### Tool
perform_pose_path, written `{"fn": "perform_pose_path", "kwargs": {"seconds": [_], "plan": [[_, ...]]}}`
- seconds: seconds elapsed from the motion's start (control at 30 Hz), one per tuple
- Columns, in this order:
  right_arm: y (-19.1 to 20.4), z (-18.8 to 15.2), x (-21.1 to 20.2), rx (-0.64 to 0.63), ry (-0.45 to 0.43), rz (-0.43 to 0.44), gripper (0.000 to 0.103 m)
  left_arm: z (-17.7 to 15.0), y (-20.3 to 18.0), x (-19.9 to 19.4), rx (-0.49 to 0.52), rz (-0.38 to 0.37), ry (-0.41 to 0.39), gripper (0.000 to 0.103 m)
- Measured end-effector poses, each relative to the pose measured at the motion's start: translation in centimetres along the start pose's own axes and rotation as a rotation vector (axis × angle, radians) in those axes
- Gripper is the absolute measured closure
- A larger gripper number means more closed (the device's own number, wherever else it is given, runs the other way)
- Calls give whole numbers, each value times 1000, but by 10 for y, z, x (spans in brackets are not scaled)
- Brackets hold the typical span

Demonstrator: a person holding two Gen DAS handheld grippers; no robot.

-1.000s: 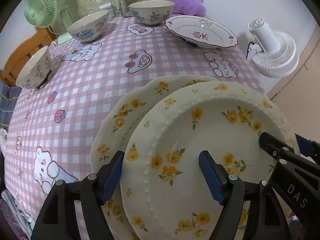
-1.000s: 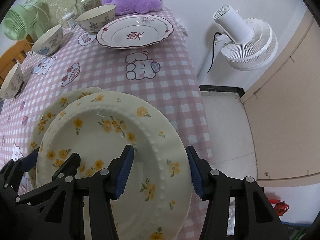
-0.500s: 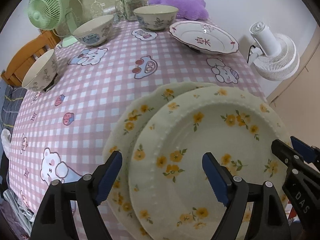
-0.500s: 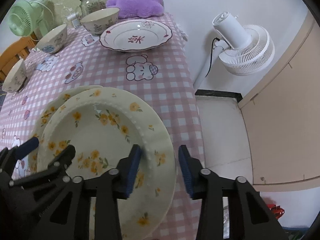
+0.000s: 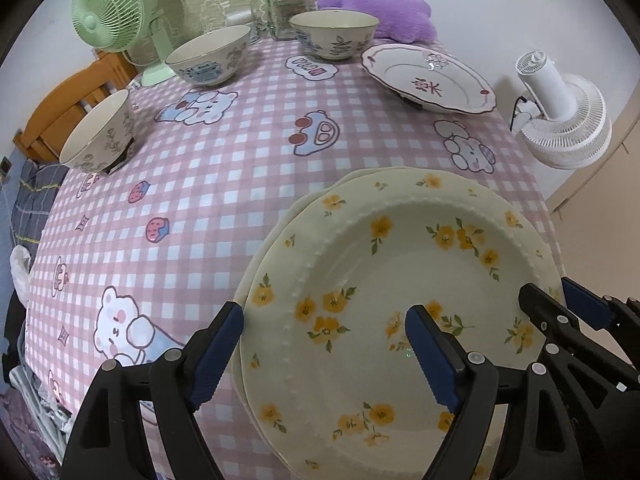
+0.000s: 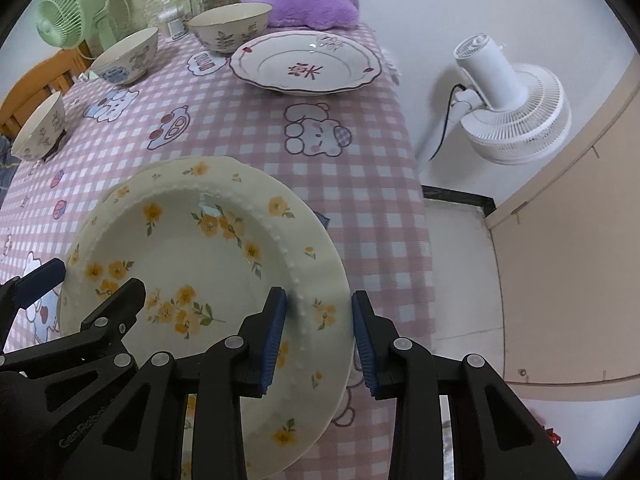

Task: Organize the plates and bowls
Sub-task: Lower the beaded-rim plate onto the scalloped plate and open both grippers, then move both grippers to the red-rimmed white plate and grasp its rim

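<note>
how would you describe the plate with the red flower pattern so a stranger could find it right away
Start at the pink checked tablecloth and look to its far right corner, in front of the purple plush cushion and near the white floor fan. The white scalloped plate with a dark red rim line sits there alone. Unlike the cream plates with yellow flowers nearby, it has one red motif in its centre.
</note>
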State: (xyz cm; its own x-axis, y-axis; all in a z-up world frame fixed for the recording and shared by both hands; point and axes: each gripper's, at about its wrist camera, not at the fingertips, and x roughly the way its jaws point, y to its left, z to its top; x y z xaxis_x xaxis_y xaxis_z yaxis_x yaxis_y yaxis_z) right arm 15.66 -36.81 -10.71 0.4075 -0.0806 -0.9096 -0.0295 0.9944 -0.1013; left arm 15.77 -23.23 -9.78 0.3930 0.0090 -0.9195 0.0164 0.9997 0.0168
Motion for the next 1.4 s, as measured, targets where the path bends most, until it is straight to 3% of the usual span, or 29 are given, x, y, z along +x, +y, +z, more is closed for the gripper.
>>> {"fn": "perform_pose_path", "kwargs": {"seconds": [0.3,0.47,0.53,0.6,0.77,1.03,1.4], "plan": [[2,4,4,54,14,5,64,-1,6,-4,39,-40,10,18],[2,7,-15,109,-31,17,62,4,11,-15,86,-78,-18,18],[6,9,-26,125,-54,13,58,7,16,-23,108,-94,-34,18],[9,12,-36,143,-72,21,45,12,20,-30,120,-115,-47,17],[24,22,-65,174,-138,25,37,28,32,-53,171,-147,-104,14],[25,53,-85,238,-182,58,33,61,39,-68,153,-180,-163,14],[-5,124,-58,138,-224,83,33,122,9,-46,98,-126,-218,15]]}}
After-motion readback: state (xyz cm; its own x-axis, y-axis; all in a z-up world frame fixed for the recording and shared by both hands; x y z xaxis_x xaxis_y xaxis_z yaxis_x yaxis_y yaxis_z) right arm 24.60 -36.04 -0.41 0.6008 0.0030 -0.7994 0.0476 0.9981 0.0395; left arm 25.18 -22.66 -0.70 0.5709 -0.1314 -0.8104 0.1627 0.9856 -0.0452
